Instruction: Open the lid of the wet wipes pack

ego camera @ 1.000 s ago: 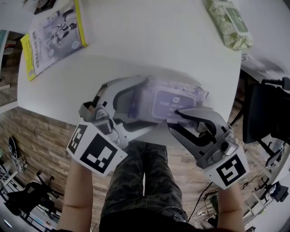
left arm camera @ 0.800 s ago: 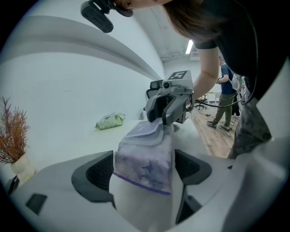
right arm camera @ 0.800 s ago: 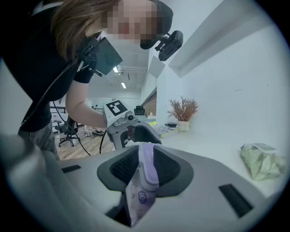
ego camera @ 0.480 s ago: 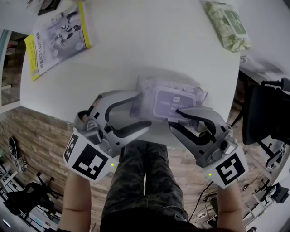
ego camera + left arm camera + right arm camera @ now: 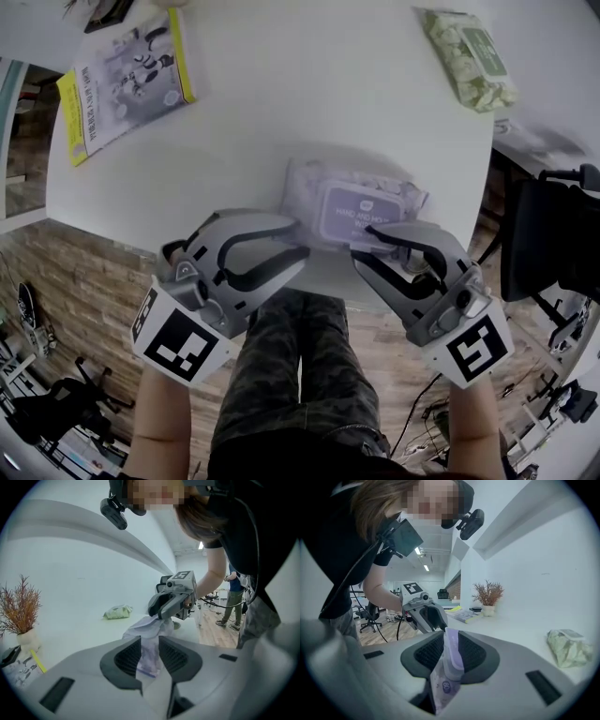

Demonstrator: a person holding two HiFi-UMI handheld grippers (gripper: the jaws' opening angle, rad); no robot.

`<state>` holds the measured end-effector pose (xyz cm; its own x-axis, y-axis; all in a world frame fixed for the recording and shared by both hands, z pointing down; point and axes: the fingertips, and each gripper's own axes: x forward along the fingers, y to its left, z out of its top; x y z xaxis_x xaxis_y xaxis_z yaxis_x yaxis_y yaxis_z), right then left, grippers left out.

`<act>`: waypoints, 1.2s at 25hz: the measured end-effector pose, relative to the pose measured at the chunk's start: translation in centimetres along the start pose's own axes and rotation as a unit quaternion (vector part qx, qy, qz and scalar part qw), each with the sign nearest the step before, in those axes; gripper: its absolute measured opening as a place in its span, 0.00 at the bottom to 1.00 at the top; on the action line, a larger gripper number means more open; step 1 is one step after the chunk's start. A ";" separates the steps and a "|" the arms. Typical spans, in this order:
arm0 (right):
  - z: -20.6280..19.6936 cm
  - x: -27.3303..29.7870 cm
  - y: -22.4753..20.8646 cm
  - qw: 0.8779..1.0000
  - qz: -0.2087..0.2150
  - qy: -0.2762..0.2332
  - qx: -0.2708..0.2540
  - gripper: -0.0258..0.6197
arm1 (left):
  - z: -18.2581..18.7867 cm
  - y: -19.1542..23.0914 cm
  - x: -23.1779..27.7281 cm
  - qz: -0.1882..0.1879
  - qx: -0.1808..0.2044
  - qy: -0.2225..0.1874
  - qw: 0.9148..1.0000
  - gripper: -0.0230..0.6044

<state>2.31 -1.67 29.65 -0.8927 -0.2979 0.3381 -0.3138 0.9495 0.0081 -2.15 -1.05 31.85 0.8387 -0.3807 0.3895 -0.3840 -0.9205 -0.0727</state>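
The lilac soft-film wet wipes pack (image 5: 307,190) lies at the near edge of the white round table (image 5: 281,103). The right gripper (image 5: 364,244) is clamped on its purple plastic lid (image 5: 361,214). The left gripper (image 5: 298,242), jaws just narrowed, pinches the crinkled left end. That thin film could slip or tear when the lid is pulled. Only the gripper views show both pinches, and only the head view shows the table's edge
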 end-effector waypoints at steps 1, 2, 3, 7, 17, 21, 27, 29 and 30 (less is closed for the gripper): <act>0.0 0.0 0.0 1.000 -0.001 0.000 0.001 0.21 | 0.1 0.0 -0.2 0.003 -0.003 -0.001 1.000 0.20; 0.0 -0.1 0.0 1.000 -0.001 0.000 0.002 0.21 | 0.1 0.0 -0.4 0.005 -0.008 -0.001 1.000 0.13; 0.1 -0.1 -0.1 1.000 -0.002 -0.001 0.002 0.21 | 0.2 0.0 -0.6 0.007 -0.014 -0.002 1.000 0.07; 0.2 -0.2 -0.1 1.000 -0.004 -0.002 0.005 0.21 | 0.7 0.0 -0.4 0.007 -0.031 -0.012 0.999 0.06; 0.3 -0.2 -0.1 1.000 -0.007 -0.009 0.009 0.21 | 1.7 -0.2 1.0 0.000 -0.030 -0.025 0.999 0.06; 0.5 -0.4 -0.2 1.000 -0.012 -0.019 0.011 0.21 | 1.8 0.0 1.3 -0.002 -0.029 -0.021 0.999 0.06; 1.5 -1.9 -0.9 0.998 -0.036 -0.055 0.017 0.21 | 2.1 0.4 1.5 0.001 -0.033 -0.028 0.999 0.06; 1.8 -2.6 -0.9 0.997 -0.047 -0.063 0.002 0.16 | 2.2 0.5 1.5 0.003 -0.033 -0.028 0.999 0.06; 1.9 -2.9 -0.8 0.996 -0.051 -0.067 -0.004 0.12 | 2.3 0.6 1.6 0.003 -0.033 -0.029 0.999 0.06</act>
<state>4.56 -1.77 26.88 -0.8916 -0.4030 0.2063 -0.4031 0.9141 0.0436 -0.20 -2.40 30.33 0.8561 -0.3927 0.3359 -0.4127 -0.9108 -0.0131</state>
